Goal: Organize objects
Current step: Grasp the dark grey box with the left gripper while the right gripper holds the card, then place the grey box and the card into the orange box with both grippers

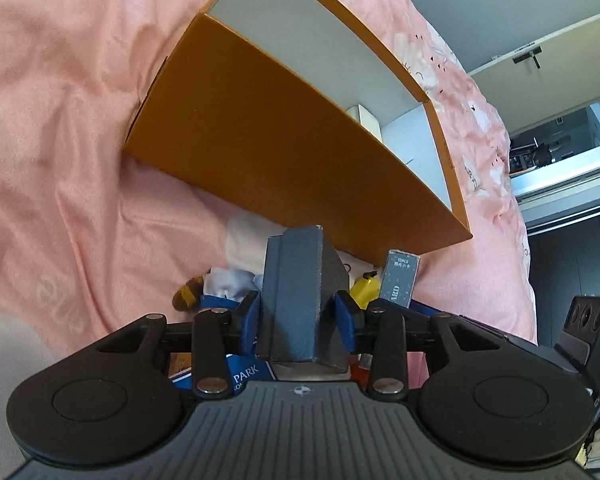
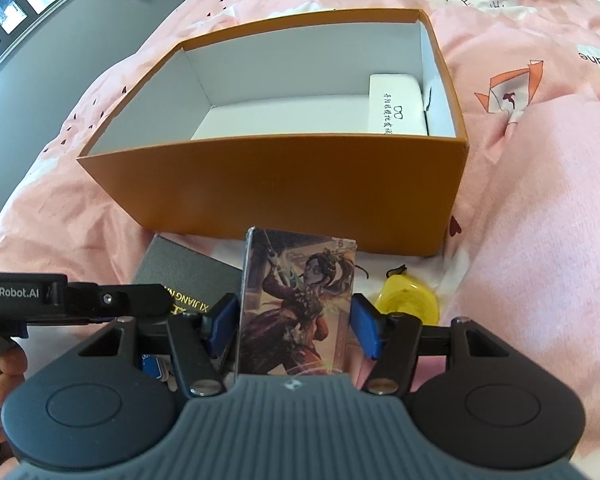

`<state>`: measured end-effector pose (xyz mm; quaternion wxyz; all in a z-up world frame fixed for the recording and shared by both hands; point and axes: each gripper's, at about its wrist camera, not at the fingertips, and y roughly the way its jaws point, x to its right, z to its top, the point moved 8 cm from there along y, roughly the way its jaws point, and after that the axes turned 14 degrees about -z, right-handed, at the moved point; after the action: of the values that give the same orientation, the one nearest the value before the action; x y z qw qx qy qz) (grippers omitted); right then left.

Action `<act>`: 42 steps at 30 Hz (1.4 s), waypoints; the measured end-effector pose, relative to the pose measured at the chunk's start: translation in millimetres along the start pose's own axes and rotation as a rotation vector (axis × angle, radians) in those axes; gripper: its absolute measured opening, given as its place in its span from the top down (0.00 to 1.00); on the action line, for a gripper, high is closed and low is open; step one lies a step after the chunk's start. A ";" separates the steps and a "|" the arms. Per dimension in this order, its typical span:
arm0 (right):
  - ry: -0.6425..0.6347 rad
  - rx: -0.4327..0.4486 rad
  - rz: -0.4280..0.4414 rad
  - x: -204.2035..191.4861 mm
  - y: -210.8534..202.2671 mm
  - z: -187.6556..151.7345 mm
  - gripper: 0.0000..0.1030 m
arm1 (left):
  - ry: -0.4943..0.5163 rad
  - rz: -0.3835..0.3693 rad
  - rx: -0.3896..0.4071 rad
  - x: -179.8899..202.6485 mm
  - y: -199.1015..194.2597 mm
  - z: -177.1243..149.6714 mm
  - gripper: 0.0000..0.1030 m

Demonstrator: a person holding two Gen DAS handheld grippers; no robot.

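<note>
An open orange box (image 2: 284,184) with a white inside lies on the pink bedspread; it also shows in the left wrist view (image 1: 284,148). A white case (image 2: 396,104) lies inside it at the right end. My left gripper (image 1: 298,304) is shut on a dark grey box (image 1: 300,288), held just in front of the orange box. My right gripper (image 2: 296,316) is shut on a picture card box (image 2: 296,304), held upright before the orange box's near wall. The left gripper (image 2: 112,300) shows at the left of the right wrist view.
A yellow round item (image 2: 406,300), a black box with gold lettering (image 2: 184,276), a small grey card box (image 1: 400,278), a small plush toy (image 1: 188,292) and a blue packet (image 1: 244,372) lie on the bed in front of the orange box. A cabinet (image 1: 560,92) stands beyond the bed.
</note>
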<state>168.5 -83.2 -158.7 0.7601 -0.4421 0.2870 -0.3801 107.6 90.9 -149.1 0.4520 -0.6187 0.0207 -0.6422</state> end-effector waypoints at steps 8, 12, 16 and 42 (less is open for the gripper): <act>0.001 0.019 0.009 2.0 -7.9 3.6 0.39 | 0.078 -0.031 0.075 23.8 -13.8 2.6 0.60; 0.005 0.054 0.021 3.1 -23.1 12.7 0.39 | 0.131 -0.055 0.124 44.6 -27.4 8.1 0.60; 0.002 0.099 0.045 2.6 -46.7 30.3 0.39 | 0.193 -0.092 0.191 69.3 -44.2 21.8 0.60; -0.030 0.001 -0.045 -18.2 30.4 149.3 0.39 | 0.240 0.037 0.215 60.6 -2.7 142.0 0.60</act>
<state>283.7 9.4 -117.6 0.7559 -0.4535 0.2652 -0.3906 232.2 131.3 -67.3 0.5216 -0.4853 0.0172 -0.7015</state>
